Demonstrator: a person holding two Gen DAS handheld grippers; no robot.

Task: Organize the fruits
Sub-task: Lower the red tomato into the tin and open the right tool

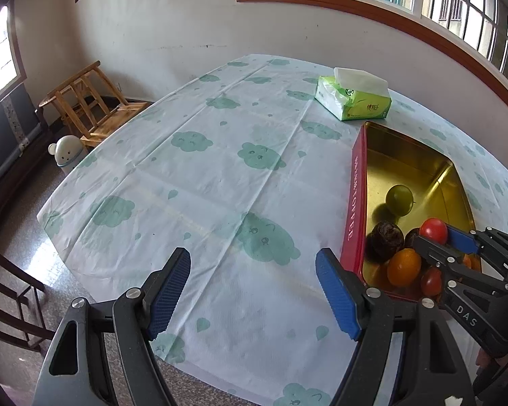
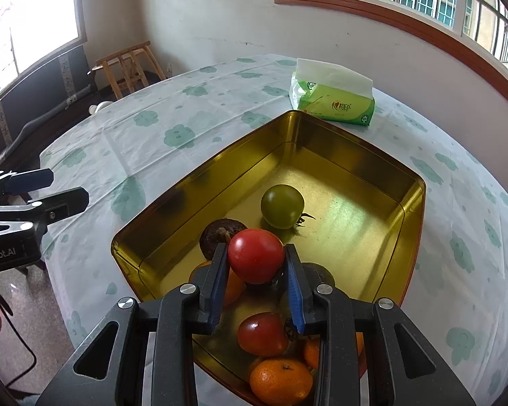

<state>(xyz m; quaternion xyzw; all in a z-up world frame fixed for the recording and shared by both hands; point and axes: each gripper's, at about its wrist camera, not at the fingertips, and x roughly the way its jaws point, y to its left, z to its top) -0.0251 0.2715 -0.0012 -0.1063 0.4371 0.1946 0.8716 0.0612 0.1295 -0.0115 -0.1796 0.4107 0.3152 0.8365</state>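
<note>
While the right gripper [image 2: 256, 260] hung above the near end of the gold-lined tin [image 2: 372, 165], its blue-padded fingers [image 2: 294, 287] were closed on a red tomato [image 2: 256, 256], one pad pressed to each side of it. Just ahead of the held tomato, on the tin's floor, sat a green tomato [image 2: 282, 206] with its stem pointing to the gripper's right. A dark brown round fruit [image 2: 216, 233] lay just ahead and to the left, partly hidden by the left finger. Beneath the fingers lay a second red tomato [image 2: 262, 333], and nearest the camera a mandarin [image 2: 281, 380], with more orange fruit showing on either side behind the fingers. Beyond the tin's far corner stood a green tissue pack [image 2: 335, 105] on the cloud-patterned tablecloth [image 2: 159, 128].

The left gripper [image 1: 254, 291] was held over bare tablecloth, its fingers [image 1: 338, 297] spread wide with nothing between them. To its right ran the tin's red outer wall [image 1: 354, 209], close beside the right finger. From that side the held tomato showed above the fruit at the tin's near end. Off the table's far left edge were a wooden chair [image 1: 91, 101] and a small white bear-shaped bin [image 1: 67, 152].
</note>
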